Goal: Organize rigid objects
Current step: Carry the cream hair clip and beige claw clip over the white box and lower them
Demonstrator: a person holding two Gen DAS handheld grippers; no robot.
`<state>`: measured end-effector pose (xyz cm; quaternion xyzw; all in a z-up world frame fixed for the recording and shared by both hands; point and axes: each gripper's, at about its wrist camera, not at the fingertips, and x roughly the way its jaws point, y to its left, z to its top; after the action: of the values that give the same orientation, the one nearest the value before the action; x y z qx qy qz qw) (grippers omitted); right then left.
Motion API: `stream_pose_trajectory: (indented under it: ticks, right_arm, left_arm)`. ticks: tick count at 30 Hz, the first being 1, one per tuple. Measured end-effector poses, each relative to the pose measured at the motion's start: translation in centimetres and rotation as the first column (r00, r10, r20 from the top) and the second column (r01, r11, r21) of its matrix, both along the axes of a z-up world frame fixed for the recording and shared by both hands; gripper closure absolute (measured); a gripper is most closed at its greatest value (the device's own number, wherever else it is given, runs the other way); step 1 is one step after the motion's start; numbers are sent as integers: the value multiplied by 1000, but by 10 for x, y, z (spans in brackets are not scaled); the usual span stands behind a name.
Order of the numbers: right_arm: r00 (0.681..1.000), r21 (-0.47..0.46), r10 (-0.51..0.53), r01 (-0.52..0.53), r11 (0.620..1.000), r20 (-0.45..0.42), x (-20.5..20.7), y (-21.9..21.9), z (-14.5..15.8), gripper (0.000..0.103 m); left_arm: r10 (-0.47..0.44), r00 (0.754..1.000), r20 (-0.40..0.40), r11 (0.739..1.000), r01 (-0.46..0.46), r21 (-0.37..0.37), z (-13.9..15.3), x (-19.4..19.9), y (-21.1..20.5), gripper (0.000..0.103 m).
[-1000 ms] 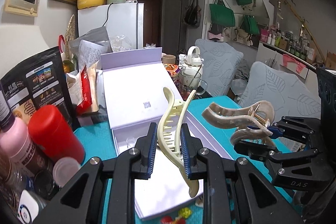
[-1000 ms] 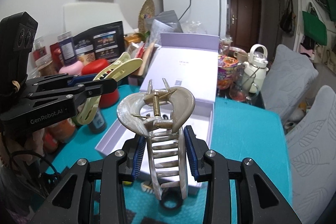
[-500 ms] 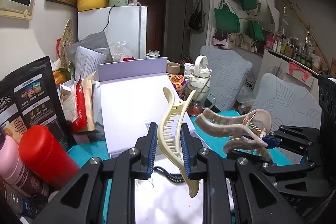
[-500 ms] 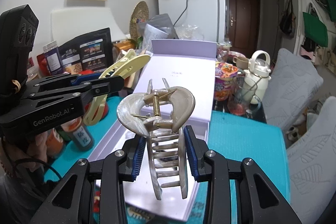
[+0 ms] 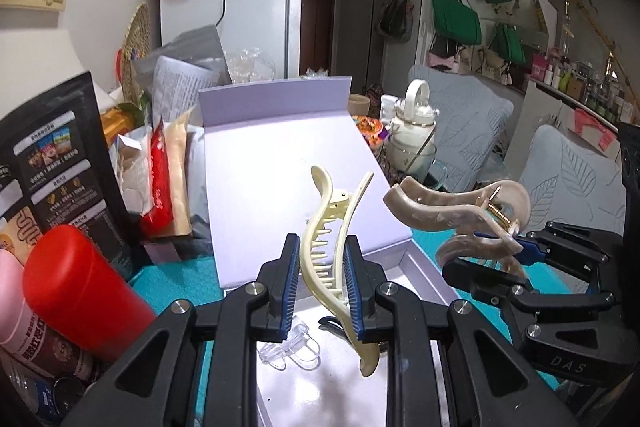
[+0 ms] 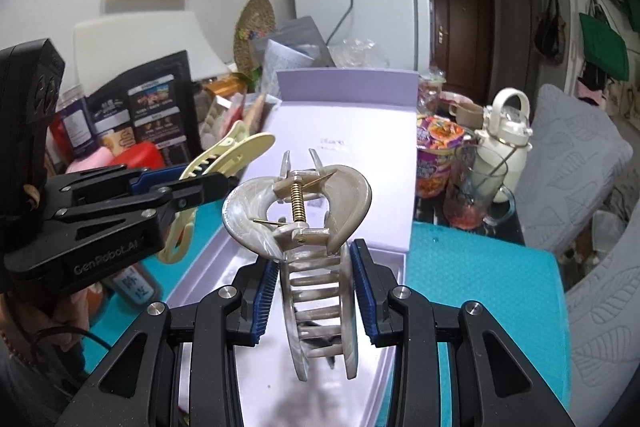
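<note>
My left gripper (image 5: 323,291) is shut on a cream yellow hair claw clip (image 5: 334,247), held upright above the open lilac box (image 5: 416,263). The same clip (image 6: 224,163) shows at the left of the right wrist view. My right gripper (image 6: 316,291) is shut on a beige marbled claw clip (image 6: 316,259), its spring end pointing away from me, also over the box (image 6: 394,259). That marbled clip (image 5: 452,215) hangs at the right in the left wrist view. A clear small clip (image 5: 290,347) and a dark clip (image 5: 334,325) lie inside the box.
The box lid (image 5: 288,163) stands open against the clutter behind. A red canister (image 5: 76,283), snack bags (image 5: 52,163) and bottles crowd the left. A white kettle (image 6: 506,143), a glass mug (image 6: 474,195) and a noodle cup (image 6: 438,151) stand right of the box on the teal mat (image 6: 480,267).
Both grippers have moved forward and slightly down over the open box, each still holding its clip. The box interior with its small clips has come into view below.
</note>
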<state>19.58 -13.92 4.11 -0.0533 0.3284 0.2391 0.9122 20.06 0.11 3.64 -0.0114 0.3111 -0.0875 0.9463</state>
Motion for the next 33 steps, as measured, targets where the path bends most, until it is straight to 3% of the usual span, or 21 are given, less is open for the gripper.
stream_pose_trajectory:
  ticks: [12, 23, 33]
  right_arm:
    - [995, -48, 3, -8, 999, -102, 24, -4, -35, 67]
    - [981, -100, 20, -40, 994, -194, 38, 2, -68, 67]
    - [968, -76, -7, -13, 997, -252, 47, -3, -79, 67]
  left_arm:
    - [-22, 992, -122, 999, 26, 30, -39, 27, -10, 81]
    - [13, 975, -222, 997, 4, 76, -65, 41, -13, 81]
    - [9, 957, -290, 997, 14, 76, -83, 49, -13, 81]
